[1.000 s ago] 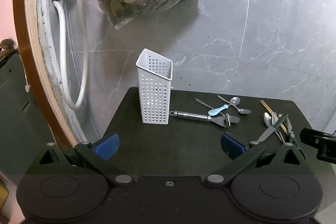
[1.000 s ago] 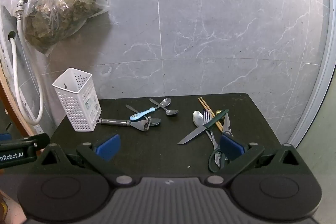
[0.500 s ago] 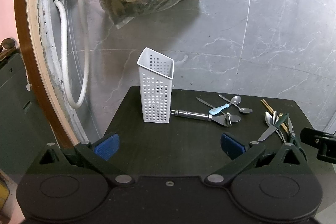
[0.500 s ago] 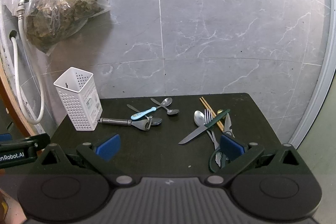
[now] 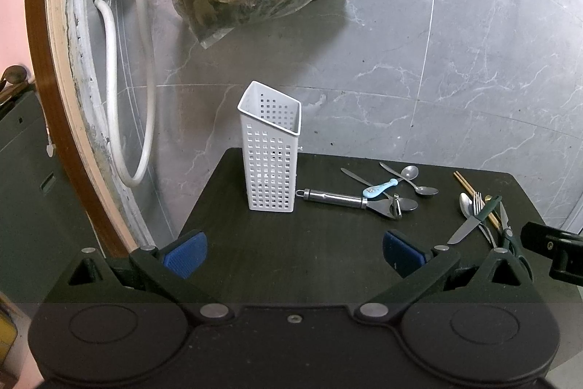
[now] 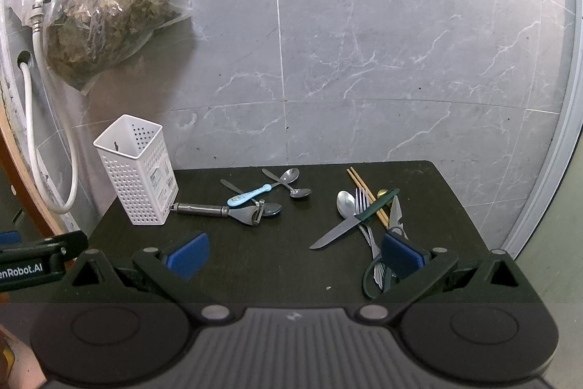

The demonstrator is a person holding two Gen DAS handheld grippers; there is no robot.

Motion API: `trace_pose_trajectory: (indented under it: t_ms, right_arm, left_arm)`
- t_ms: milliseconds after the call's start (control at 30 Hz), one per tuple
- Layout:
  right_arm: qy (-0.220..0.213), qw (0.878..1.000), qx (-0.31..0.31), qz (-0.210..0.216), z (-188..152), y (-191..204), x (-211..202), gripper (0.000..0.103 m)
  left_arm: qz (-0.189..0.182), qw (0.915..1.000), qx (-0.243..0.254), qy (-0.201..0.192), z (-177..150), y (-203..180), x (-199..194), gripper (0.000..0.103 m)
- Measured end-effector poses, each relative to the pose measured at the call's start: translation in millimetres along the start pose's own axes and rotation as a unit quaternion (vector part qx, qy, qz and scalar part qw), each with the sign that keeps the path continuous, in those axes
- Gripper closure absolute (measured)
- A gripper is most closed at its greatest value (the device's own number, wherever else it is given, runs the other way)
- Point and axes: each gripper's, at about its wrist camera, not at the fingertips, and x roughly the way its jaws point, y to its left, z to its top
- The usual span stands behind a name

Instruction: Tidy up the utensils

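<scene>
**Utensils scattered, caddy empty, both jaws wide**

The left hand-held gripper (image 5: 291,254) is held open and empty over the near counter (image 5: 291,243); the right hand-held gripper (image 6: 295,252) is likewise spread, nothing between its pads. The white caddy (image 6: 136,170) is seen upright at ten o'clock on the counter, apparently empty.

At twelve o'clock, beside the caddy, one peeler (image 6: 218,209), one blue-handled spoon (image 6: 249,196) and what look like three small steel spoons (image 6: 300,193) are counted. At two o'clock, a pile: one knife (image 6: 349,220), one fork (image 6: 360,199), one spoon (image 6: 345,203), a pair of chopsticks (image 6: 359,183) and one pair of scissors (image 6: 395,217), overlapping.

All is judged stiff, light and slick; thin flat handles will be hard to pinch off the counter. The peeler's round handle, taken mid-length, is judged the easiest hold. The knife is best taken by its green handle.
</scene>
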Motion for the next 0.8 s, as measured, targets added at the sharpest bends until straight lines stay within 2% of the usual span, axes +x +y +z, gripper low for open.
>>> trace_pose_trajectory:
  t_ms: [800]
  right_arm:
    - [0.016,1.000,-0.002,0.010,0.2,-1.7,20.0,0.000]
  left_arm:
    - [0.015,0.9998,-0.006,0.013,-4.0,-7.4,14.1,0.001]
